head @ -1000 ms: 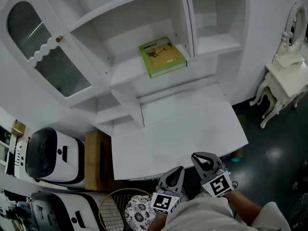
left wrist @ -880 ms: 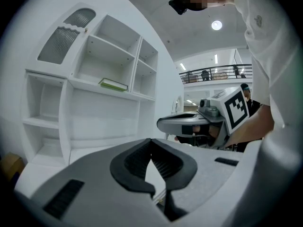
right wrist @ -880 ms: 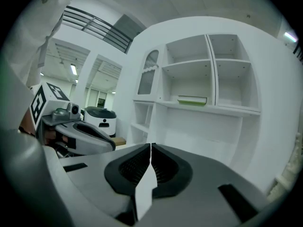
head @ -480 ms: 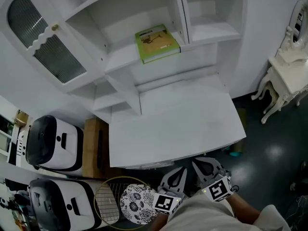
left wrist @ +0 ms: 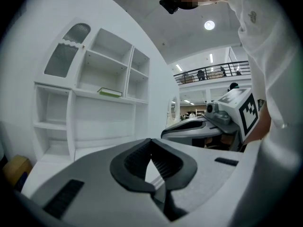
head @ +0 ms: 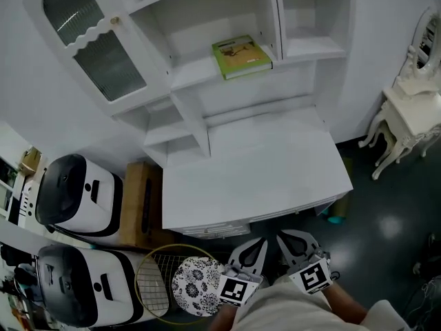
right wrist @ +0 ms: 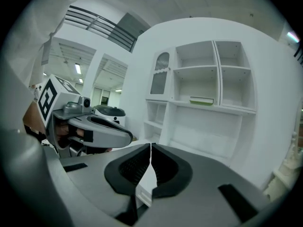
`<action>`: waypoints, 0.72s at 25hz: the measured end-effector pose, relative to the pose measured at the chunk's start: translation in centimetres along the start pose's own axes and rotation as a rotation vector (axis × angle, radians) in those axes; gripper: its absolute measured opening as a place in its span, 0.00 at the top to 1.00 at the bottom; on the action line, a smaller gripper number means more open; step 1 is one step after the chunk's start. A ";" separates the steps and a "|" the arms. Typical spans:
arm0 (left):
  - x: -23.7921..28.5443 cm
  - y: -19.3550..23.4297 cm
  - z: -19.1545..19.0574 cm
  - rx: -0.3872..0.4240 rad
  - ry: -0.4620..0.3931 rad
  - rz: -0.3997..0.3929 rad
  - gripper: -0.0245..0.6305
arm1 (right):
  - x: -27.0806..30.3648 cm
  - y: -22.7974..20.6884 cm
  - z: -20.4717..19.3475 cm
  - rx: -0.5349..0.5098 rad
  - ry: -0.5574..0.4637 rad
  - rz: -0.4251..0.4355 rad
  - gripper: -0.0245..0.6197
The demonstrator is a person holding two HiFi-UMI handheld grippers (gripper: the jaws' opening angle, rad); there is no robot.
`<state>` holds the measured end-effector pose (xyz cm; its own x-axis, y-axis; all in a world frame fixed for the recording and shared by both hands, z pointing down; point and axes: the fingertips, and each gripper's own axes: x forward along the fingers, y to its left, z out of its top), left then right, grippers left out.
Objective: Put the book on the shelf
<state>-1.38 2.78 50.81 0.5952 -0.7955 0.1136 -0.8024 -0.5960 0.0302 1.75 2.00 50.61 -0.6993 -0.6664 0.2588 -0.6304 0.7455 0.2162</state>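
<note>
A green book (head: 241, 56) lies flat on a middle shelf of the white cabinet (head: 207, 126); it also shows as a thin green slab, the book (left wrist: 110, 92) in the left gripper view and the book (right wrist: 201, 100) in the right gripper view. Both grippers hang close to the person's body, well in front of the white desk top (head: 255, 178). My left gripper (head: 256, 245) is shut with nothing in it, tips touching, gripper (left wrist: 151, 141). My right gripper (head: 289, 236) is shut and empty too, gripper (right wrist: 150, 146).
A glass-fronted cabinet door (head: 93, 43) stands swung open at the upper left. Two white-and-black machines (head: 72, 202) and a wooden crate (head: 141, 202) sit left of the desk. A racket (head: 162, 281) lies on the floor. A white ornate side table (head: 410, 116) stands at right.
The view has pulled back from the cabinet, so the desk and shelves sit farther off. Both grippers stay shut near the body; the book has not moved on its shelf.
</note>
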 end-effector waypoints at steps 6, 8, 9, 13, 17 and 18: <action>-4.6 -1.6 -1.1 -0.034 -0.015 -0.012 0.96 | -2.4 3.8 -0.1 0.073 -0.033 -0.020 0.93; -5.8 -2.6 -1.8 -0.044 -0.009 -0.029 0.96 | -3.3 5.1 -0.8 0.111 -0.029 -0.020 0.93; -6.4 -3.1 -2.1 -0.049 0.000 -0.038 0.96 | -3.8 5.7 -1.0 0.122 -0.026 -0.020 0.93; -7.8 -4.0 -2.4 -0.042 0.005 -0.048 0.96 | -4.9 6.7 -0.3 0.109 -0.038 -0.009 0.93; -8.5 -4.6 -2.4 -0.048 0.009 -0.030 0.96 | -5.8 7.2 -0.3 0.089 -0.039 0.002 0.93; -8.4 -4.7 -2.3 -0.047 0.021 -0.028 0.96 | -6.0 7.2 -0.3 0.093 -0.046 0.004 0.93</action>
<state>-2.70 12.53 51.98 0.6170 -0.7757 0.1329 -0.7867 -0.6121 0.0798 1.53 11.33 50.92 -0.7151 -0.6650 0.2155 -0.6549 0.7451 0.1260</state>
